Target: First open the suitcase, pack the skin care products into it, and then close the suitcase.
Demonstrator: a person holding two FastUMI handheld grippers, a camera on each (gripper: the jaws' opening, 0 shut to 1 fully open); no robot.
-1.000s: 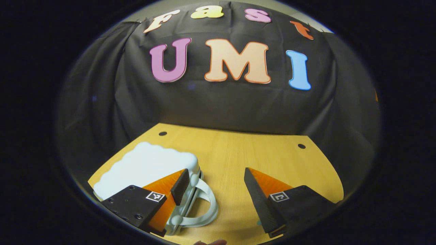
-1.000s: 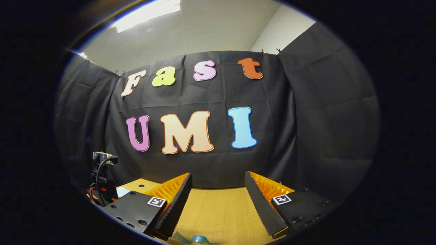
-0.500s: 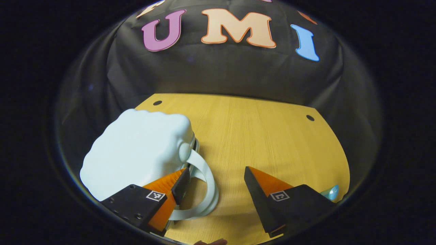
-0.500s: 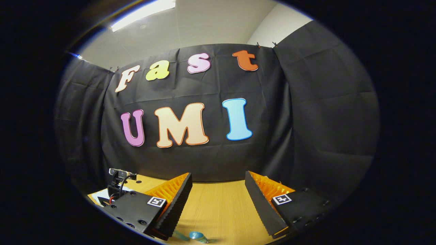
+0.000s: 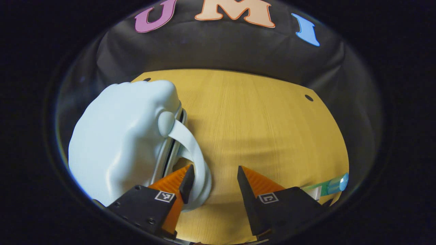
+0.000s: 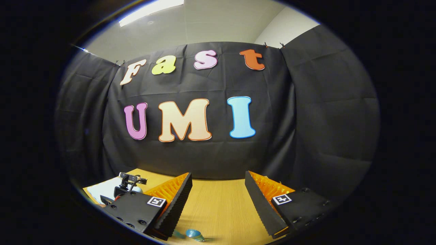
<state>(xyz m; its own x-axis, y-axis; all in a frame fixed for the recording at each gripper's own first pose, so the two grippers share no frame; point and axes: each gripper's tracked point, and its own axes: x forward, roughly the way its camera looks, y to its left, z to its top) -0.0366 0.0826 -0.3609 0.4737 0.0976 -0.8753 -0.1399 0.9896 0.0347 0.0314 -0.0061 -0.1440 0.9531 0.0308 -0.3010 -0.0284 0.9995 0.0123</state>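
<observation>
Counts: 1 suitcase point(image 5: 119, 136), pale blue, lying on the tabletop point(image 5: 259, 126), with 1 loop handle point(image 5: 192, 153) on its near edge. 1 tabletop, wood-grain, with 2 dark round holes visible in the left gripper view, one at each far corner. Skin care products: 1 tube with a teal cap point(image 5: 335, 183) at the right edge of the left gripper view; 1 teal-capped item point(image 6: 193, 234) low in the right gripper view, cannot tell if it is the same one. Tools: 2, left tool point(image 5: 213, 180) and right tool point(image 6: 218, 204), 2 fingers each
</observation>
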